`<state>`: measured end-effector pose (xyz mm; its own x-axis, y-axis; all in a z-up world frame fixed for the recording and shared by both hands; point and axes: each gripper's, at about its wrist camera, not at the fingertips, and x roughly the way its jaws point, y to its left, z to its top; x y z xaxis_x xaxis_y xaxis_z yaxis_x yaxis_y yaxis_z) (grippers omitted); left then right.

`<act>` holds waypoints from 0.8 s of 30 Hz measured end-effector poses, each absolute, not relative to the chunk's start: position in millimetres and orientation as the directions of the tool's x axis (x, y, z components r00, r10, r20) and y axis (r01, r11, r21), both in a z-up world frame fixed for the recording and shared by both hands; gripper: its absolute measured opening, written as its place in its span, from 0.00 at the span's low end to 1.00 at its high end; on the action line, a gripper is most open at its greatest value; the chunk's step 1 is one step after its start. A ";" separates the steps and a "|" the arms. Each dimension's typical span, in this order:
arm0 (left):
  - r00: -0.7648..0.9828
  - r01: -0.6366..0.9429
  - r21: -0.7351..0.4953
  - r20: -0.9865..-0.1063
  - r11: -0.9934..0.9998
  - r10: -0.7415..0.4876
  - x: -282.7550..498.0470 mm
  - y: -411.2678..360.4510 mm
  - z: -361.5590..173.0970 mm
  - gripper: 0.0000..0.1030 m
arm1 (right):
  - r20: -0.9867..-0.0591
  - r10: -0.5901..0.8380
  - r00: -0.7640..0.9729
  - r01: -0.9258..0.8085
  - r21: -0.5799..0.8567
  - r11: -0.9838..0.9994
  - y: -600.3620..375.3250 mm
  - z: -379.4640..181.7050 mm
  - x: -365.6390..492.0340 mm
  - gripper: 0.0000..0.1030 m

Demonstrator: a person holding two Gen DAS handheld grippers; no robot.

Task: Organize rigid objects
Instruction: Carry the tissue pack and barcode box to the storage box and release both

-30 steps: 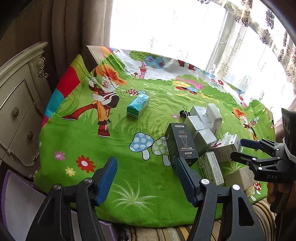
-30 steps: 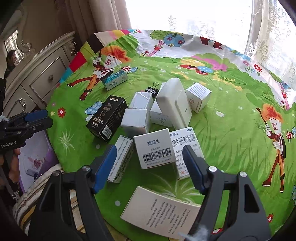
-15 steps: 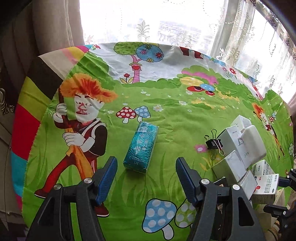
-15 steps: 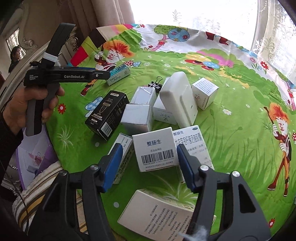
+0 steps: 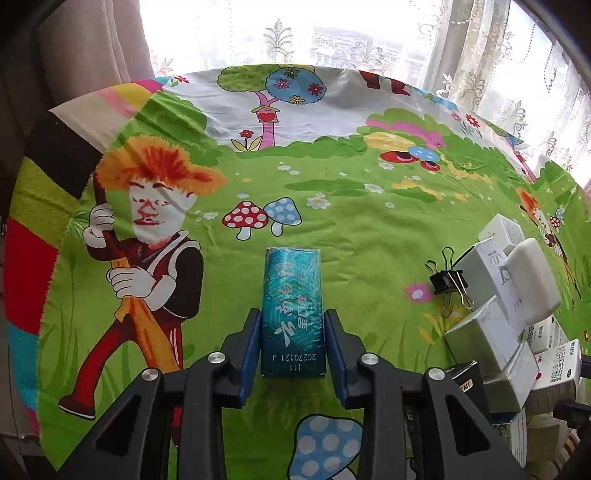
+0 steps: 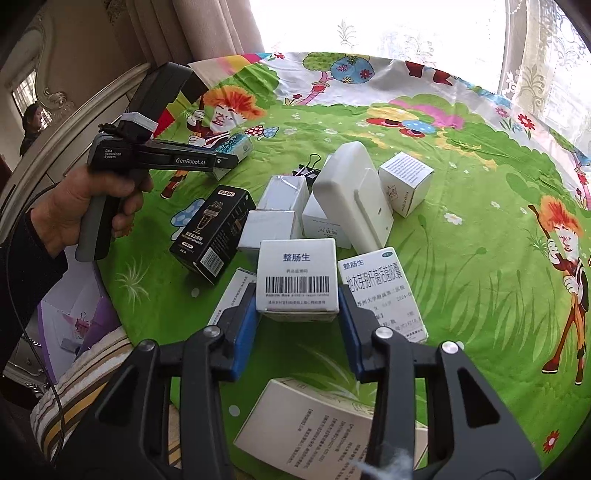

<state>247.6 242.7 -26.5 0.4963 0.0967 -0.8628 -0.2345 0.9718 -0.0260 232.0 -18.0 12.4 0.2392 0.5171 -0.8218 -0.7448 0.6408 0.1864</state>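
Now the left tool [image 5: 292,341] has just been closing and pinches the teal box [image 5: 293,314] lying alone on the green cloth [image 5: 362,236]. Meanwhile the right tool [image 6: 297,323], also just closing, seems pressed on the white barcode box [image 6: 297,275] among the clustered boxes.

Bright backlit window [image 5: 332,33] glare, fisheye-warped edges

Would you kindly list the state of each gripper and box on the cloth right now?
Left gripper: jaws just closed on the teal box, which lies flat.
Right gripper: jaws just closed on the barcode box, pads at its sides.
Black box: tilted, untouched.
White case: leaning on the white boxes.
Binder clip: shut, handles up, beside the pile.
Cube box: standing apart at the right.
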 end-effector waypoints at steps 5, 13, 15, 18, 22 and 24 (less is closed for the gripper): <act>0.539 -0.275 -0.066 -0.836 0.959 0.097 212.0 235.9 -8.3 0.33 | -0.804 0.530 0.271 -0.737 0.181 0.651 -22.6 26.5 223.4 0.45; 0.584 -0.293 -0.123 -0.809 0.948 0.075 159.1 213.5 14.4 0.33 | -0.780 0.542 0.313 -0.720 0.178 0.671 -30.2 44.3 203.3 0.45; 0.595 -0.295 -0.138 -0.801 0.946 0.069 146.7 206.1 19.5 0.33 | -0.775 0.544 0.321 -0.717 0.176 0.674 -31.4 48.0 197.3 0.45; 0.612 -0.290 -0.165 -0.790 0.943 0.050 127.9 193.5 26.5 0.33 | -0.764 0.555 0.329 -0.714 0.184 0.676 -33.8 54.4 187.4 0.45; 0.623 -0.281 -0.208 -0.782 0.937 0.013 105.4 177.1 29.7 0.33 | -0.754 0.570 0.325 -0.706 0.208 0.677 -37.7 59.7 176.7 0.44; 0.625 -0.278 -0.226 -0.781 0.934 -0.003 94.4 169.4 28.9 0.33 | -0.750 0.579 0.320 -0.703 0.221 0.676 -39.4 61.1 170.4 0.45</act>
<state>94.4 169.4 28.9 0.6248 -0.0035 -0.7808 -0.2778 0.9336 -0.2264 170.4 -39.4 61.1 0.3205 0.5789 -0.7497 -0.7031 0.6758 0.2212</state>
